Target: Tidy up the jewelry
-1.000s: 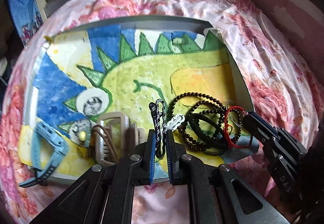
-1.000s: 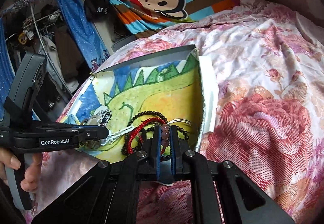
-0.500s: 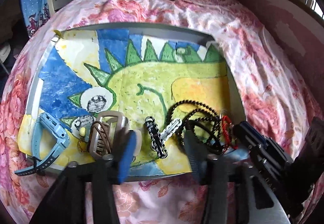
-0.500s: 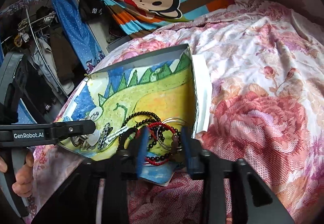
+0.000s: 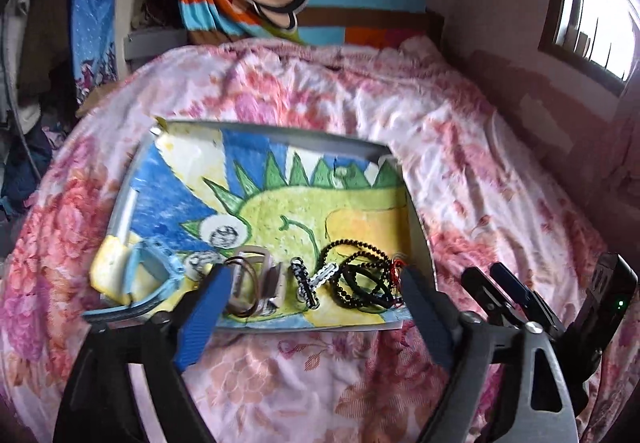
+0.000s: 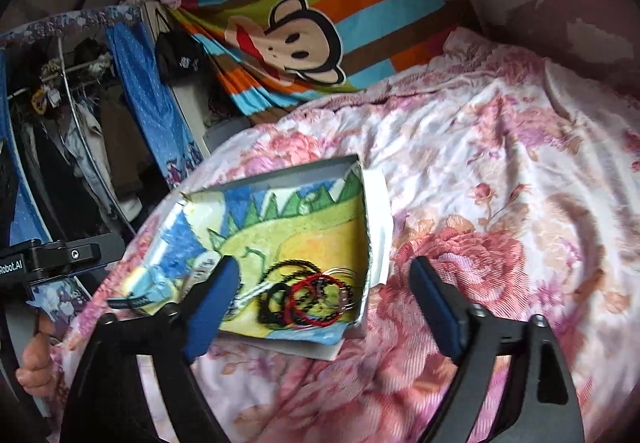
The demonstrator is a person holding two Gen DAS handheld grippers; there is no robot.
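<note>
Hovering with jaws just spread wide and nothing between them, the left gripper [image 5: 310, 313] and right gripper [image 6: 324, 303] hang over bracelets [image 5: 366, 285] lined along the painted tray's [image 5: 256, 133] near edge; any next pick should single out one loop cleanly.

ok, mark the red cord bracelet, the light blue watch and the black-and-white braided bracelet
red cord bracelet [image 6: 310, 297], right wrist view, on its near-left arc.
light blue watch [image 5: 150, 263], left wrist view, on its case.
black-and-white braided bracelet [image 5: 304, 281], left wrist view, mid-length of the braid.
</note>
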